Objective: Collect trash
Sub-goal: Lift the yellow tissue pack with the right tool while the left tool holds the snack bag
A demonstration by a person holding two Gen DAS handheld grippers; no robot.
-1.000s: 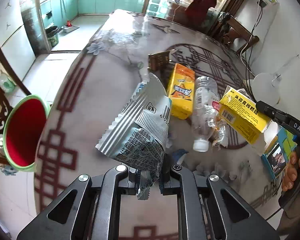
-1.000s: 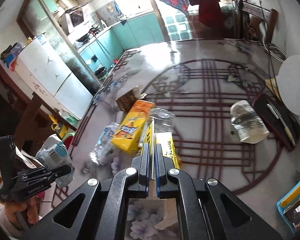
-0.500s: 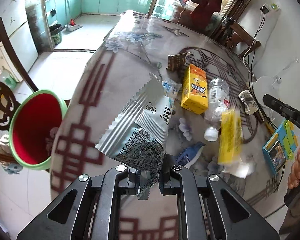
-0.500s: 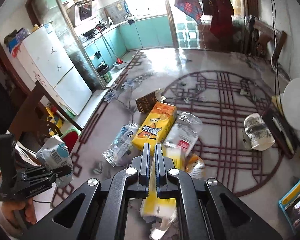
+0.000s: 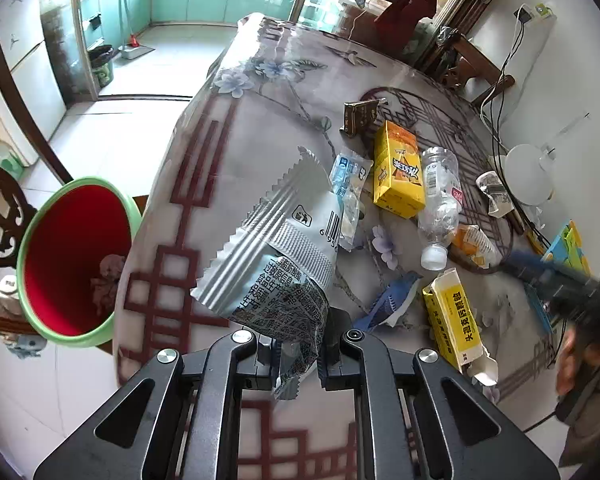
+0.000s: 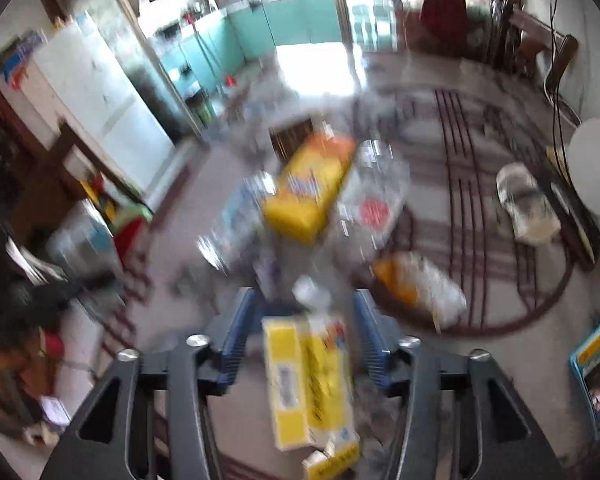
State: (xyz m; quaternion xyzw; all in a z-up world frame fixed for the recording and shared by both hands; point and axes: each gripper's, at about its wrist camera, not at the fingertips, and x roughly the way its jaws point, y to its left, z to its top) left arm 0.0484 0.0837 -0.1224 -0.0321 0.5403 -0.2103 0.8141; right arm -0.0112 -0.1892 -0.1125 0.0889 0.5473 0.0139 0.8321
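Two tools, one load each, risks listed first.

Risk 1: the left tool (image 5: 300, 354), pressed together on the crumpled bottom corner of a silver foil snack wrapper with black print and a barcode (image 5: 276, 256), holds only a thin twist of film. The wrapper stands tall above the jaws at the centre of the left wrist frame; a quick swing could, I judge, pull it free before it reaches the red-lined, green-rimmed waste bin (image 5: 70, 258) at the left edge of the frame, off the bench's side.

Risk 2: the right tool (image 6: 306, 338) has its jaws opening, and the long yellow cardboard carton with an open torn end (image 6: 310, 380) lies between the blue pads at the lower centre of the right wrist frame, with gaps on both sides. It rests on the patterned grey bench with dark red lattice lines (image 5: 236, 152), well apart from the bin, so it would need lifting again. That frame is heavily blurred; the carton's exact attitude cannot be told.

Risk 3: more litter sits close above the carton in the left wrist frame: a clear plastic bottle with a white cap (image 5: 440, 204), an orange-yellow drink box (image 5: 398, 168) and a blue-and-white torn wrapper (image 5: 388, 300). A re-grasp could nudge these.
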